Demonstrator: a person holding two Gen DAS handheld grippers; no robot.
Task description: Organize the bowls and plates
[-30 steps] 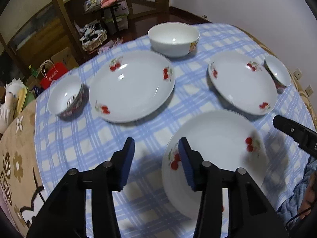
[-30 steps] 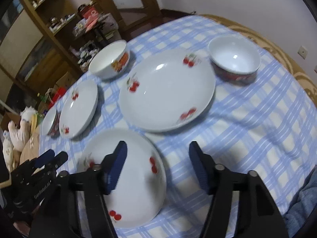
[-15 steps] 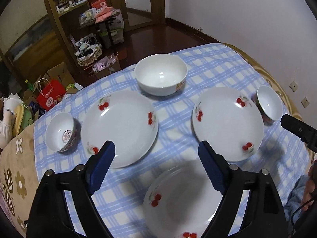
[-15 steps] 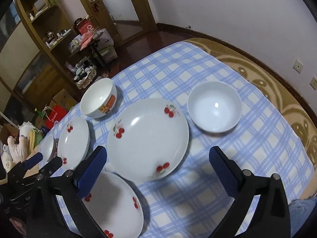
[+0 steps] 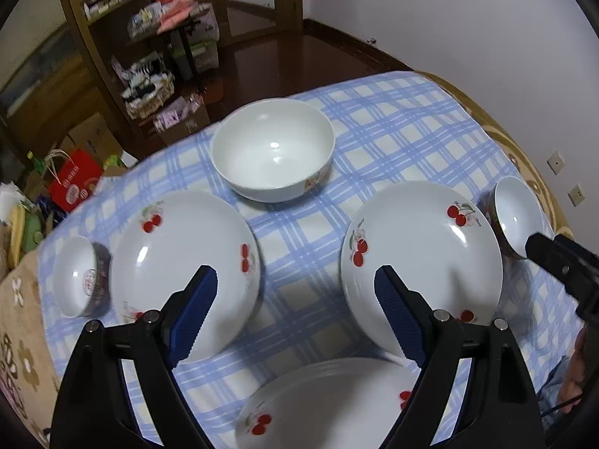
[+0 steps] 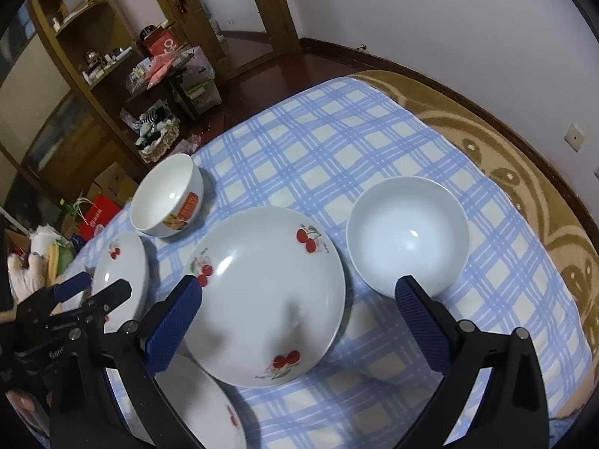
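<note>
Three white cherry-print plates lie on the blue checked tablecloth: a left plate (image 5: 179, 262), a right plate (image 5: 423, 258) and a near plate (image 5: 329, 400). A large white bowl (image 5: 273, 149) stands at the back. A small bowl (image 5: 80, 277) sits far left, another small bowl (image 5: 518, 213) far right. My left gripper (image 5: 295, 314) is open and empty above the gap between the plates. My right gripper (image 6: 299, 325) is open and empty above the right plate (image 6: 265, 295), with the small bowl (image 6: 408, 239) to its right.
The tablecloth (image 5: 393, 119) covers a round table with a brown patterned edge (image 6: 524, 172). Beyond it are wooden shelves (image 5: 112, 37), a basket (image 5: 149, 89) and a red bag (image 5: 73, 183) on the floor. The right gripper's finger (image 5: 561, 265) reaches in beside the right small bowl.
Both grippers have lifted and pulled back from the near plate and opened wider. The dishes have not moved.
</note>
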